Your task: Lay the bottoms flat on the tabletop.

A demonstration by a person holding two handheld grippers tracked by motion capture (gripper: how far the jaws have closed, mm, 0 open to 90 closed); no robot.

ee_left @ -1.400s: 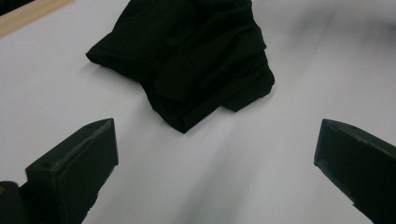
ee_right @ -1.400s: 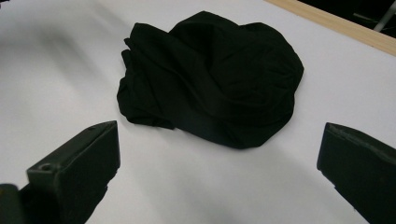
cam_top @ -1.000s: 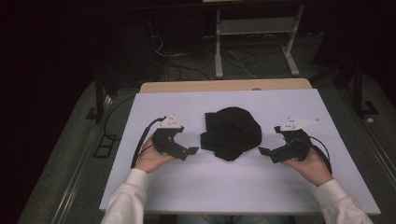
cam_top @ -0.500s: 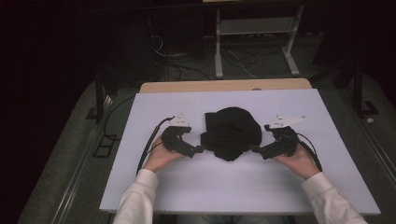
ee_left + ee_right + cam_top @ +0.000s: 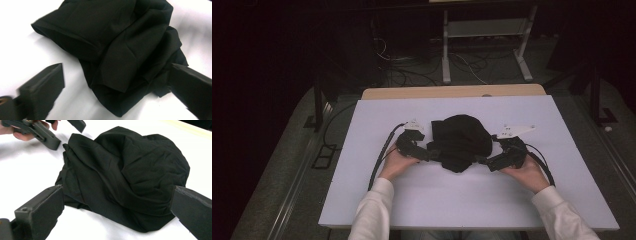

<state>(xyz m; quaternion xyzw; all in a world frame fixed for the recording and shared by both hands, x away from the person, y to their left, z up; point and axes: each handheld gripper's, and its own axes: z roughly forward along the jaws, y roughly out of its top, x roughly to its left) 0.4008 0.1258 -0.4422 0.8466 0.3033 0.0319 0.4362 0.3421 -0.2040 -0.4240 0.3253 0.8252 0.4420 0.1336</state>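
Jaws wide around crumpled, soft black cloth (image 5: 460,142).

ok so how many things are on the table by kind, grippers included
black cloth: 1, a crumpled heap on the white table
left gripper: 1, jaws open at the heap's edge
right gripper: 1, jaws open at the opposite edge
total: 3

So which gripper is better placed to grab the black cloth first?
Probably the left gripper: its open jaws already straddle a loose corner of the black cloth. The right gripper, also open, faces the bulkier heap.
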